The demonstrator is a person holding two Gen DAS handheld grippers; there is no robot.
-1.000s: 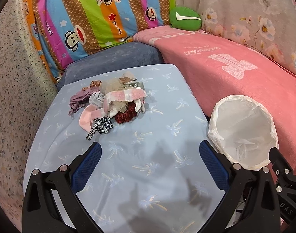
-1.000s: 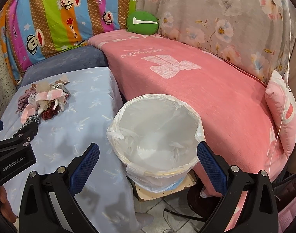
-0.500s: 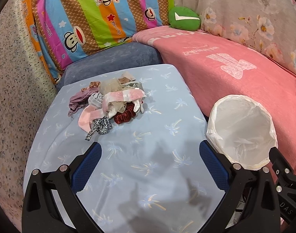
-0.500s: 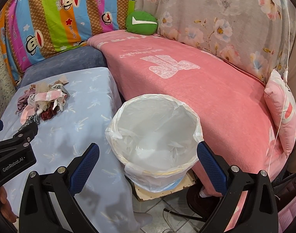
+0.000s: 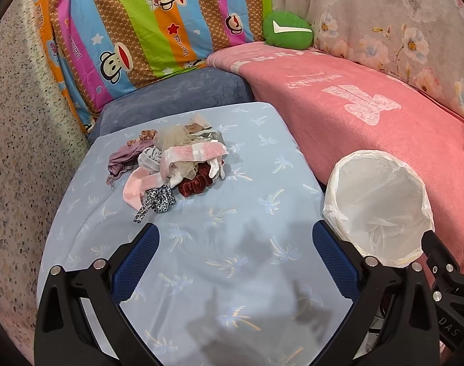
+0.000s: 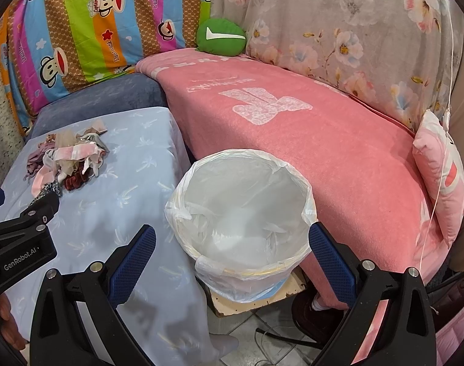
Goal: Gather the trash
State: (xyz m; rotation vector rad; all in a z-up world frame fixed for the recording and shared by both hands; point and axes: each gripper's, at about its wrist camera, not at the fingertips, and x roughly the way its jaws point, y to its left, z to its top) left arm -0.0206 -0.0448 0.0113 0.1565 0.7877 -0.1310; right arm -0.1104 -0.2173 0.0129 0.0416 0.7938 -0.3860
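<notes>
Trash pile (image 5: 171, 164): heap of fabric scraps & hair ties on far half of the blue palm-print cover (image 5: 232, 262); pink/white strips on top, dark red scrunchie (image 5: 195, 183) at near edge, leopard-print scrunchie (image 5: 158, 201) nearest the camera, mauve piece on the left side.
Pile from R cam (image 6: 70, 158): small, far left, partly hidden behind the L tool; single items hard to tell apart there.
Bin (image 6: 241, 222): white liner, looks empty, stands on a board just beside the cover's right edge, against the pink blanket (image 6: 293, 140).
L gripper (image 5: 235, 250): fingers spread wide, holding nothing, over bare cover, near side of pile, not touching it.
R gripper (image 6: 232, 250): fingers spread wide, nothing held, above the bin's near rim.
Backdrop: striped monkey-print cloth (image 5: 140, 24), green cushion (image 5: 287, 30), floral cloth (image 5: 399, 21).
</notes>
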